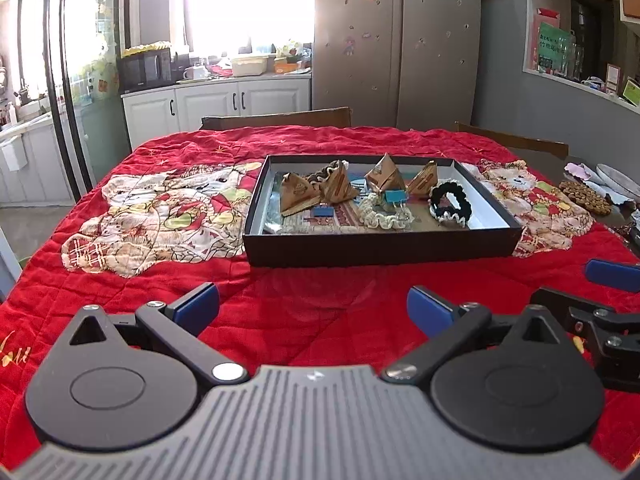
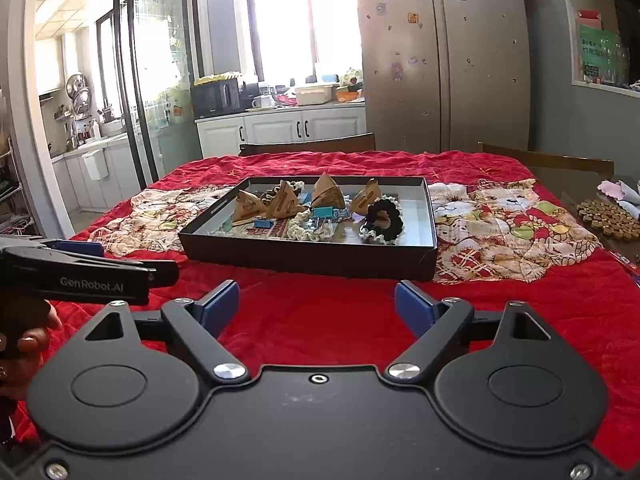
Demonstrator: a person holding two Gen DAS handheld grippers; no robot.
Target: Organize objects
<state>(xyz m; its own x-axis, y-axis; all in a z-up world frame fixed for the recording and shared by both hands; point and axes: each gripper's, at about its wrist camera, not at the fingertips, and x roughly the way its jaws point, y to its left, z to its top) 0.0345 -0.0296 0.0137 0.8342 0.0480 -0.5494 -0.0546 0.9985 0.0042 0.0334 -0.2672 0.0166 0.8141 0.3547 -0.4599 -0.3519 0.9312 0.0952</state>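
Scene: kitchen table w/ red quilted cloth (image 1: 320,320); black tray (image 1: 380,246) sits mid-table, long axis running left-right across both views.
Contents: brown pyramid packets (image 1: 298,194), blue binder clips (image 1: 394,197), cream scrunchie (image 1: 384,212), black scrunchie (image 1: 450,202), all inside tray.
L gripper (image 1: 313,309): fingers spread, nothing between; tray straight ahead, slightly right.
R gripper (image 2: 317,306): fingers spread, empty; tray dead ahead.
Nearer: prob. about equal; black scrunchie lies toward R side.
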